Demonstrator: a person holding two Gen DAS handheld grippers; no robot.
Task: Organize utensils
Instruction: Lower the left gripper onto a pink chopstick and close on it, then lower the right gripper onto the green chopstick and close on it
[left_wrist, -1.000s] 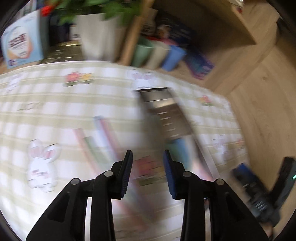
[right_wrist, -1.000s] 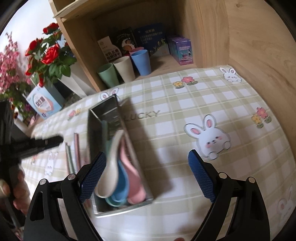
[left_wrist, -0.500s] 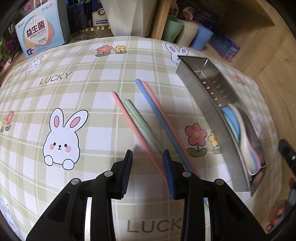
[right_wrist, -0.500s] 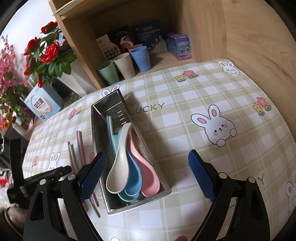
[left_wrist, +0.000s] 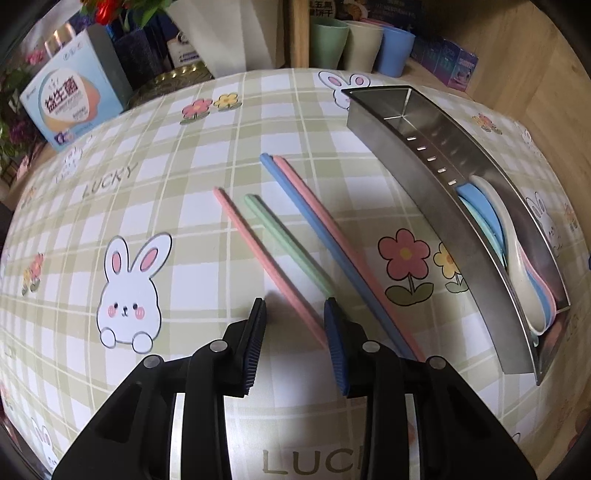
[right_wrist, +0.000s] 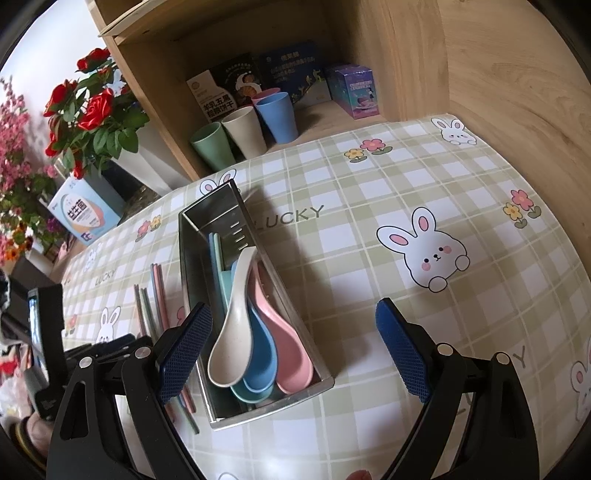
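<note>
Steel tray w/ spoons & chopsticks; L gripper fingers narrow, R gripper wide, both empty.

Three cups on shelf, roses, boxes — perhaps snacks

The tray is seen as brushed metal, dully reflective, with punched slots. The chopsticks and spoons are shown in matt pastel plastic, faintly speckled. A glossy, smooth sheen is given off by the printed tablecloth, probably vinyl. Pale wood grain is shown on the shelf. The pads are textured blue rubber on smooth black plastic arms.
</note>
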